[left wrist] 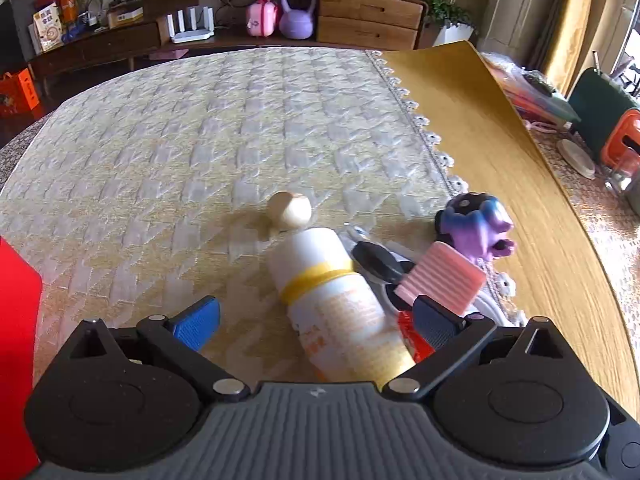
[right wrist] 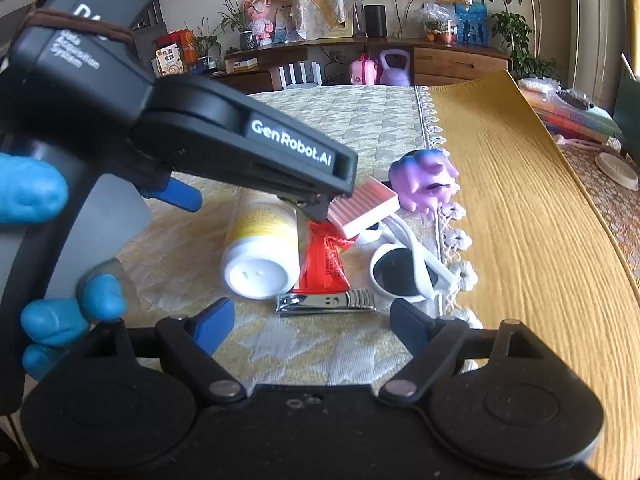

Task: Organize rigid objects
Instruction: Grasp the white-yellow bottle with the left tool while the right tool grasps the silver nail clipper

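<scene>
A white bottle [left wrist: 336,296] with a yellow band lies on the patterned cloth, between my left gripper's [left wrist: 316,320] open fingers; it also shows in the right wrist view [right wrist: 262,256]. Beside it lie a red packet [right wrist: 322,266], a pink ribbed block [right wrist: 364,210], white sunglasses [right wrist: 404,268], a purple toy [right wrist: 426,184] and a beige ball [left wrist: 289,210]. A metal nail clipper [right wrist: 326,302] lies just ahead of my right gripper [right wrist: 312,326], which is open and empty. The left gripper [right wrist: 248,200] hovers over the bottle in the right wrist view.
A mustard-yellow mat [left wrist: 500,152] covers the table to the right of the cloth [left wrist: 180,140]. A red object [left wrist: 16,340] stands at the left edge. Containers and a stack of items [left wrist: 600,132] sit at the far right. A sideboard [left wrist: 240,28] stands behind the table.
</scene>
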